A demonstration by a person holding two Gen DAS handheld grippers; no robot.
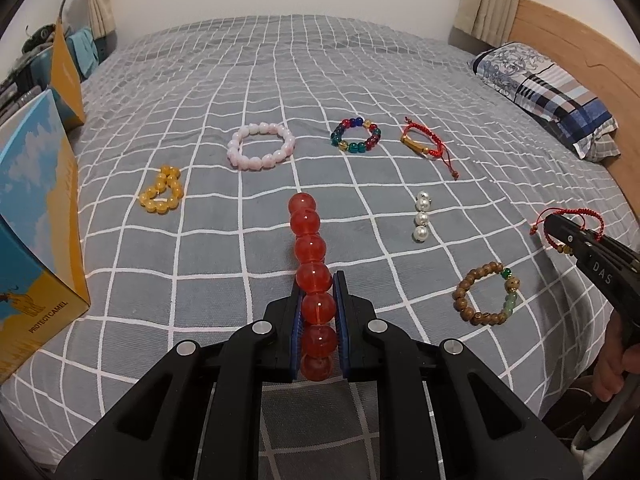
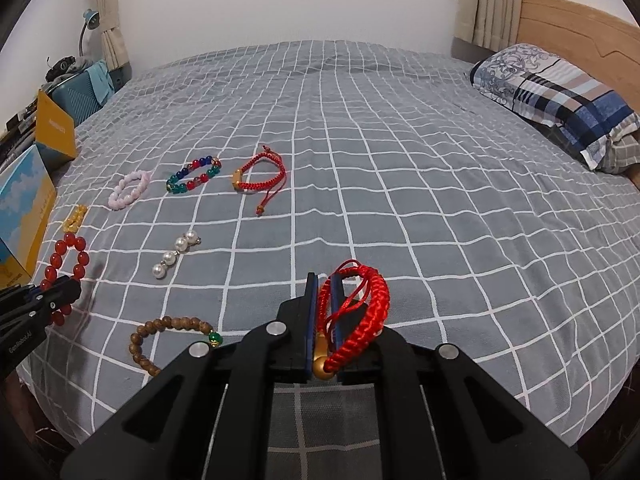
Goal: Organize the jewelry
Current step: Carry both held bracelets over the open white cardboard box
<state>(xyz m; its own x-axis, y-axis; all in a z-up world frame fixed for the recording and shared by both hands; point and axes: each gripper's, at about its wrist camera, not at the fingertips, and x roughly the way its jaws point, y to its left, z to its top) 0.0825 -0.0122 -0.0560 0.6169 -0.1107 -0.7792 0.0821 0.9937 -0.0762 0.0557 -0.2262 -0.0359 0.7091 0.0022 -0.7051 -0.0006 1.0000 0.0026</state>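
My left gripper (image 1: 318, 280) is shut on a bracelet of large red beads (image 1: 310, 248), held edge-on above the bed; the same gripper (image 2: 60, 292) and red bead bracelet (image 2: 64, 264) show at the left of the right wrist view. My right gripper (image 2: 325, 280) is shut on a red braided cord bracelet (image 2: 366, 320) with a gold bead, lifted off the bedspread; it appears as a right gripper (image 1: 560, 228) with the cord bracelet (image 1: 576, 216) in the left wrist view. A second red cord bracelet (image 2: 260, 176) lies on the bed.
On the grey checked bedspread (image 1: 360, 72) lie a pink bead bracelet (image 1: 262, 146), a multicoloured bracelet (image 1: 356, 136), a yellow bracelet (image 1: 162, 190), a pearl string (image 1: 422, 216) and a wooden bead bracelet (image 1: 486, 294). A blue-and-yellow box (image 1: 36, 216) stands left; a pillow (image 1: 548, 92) lies right.
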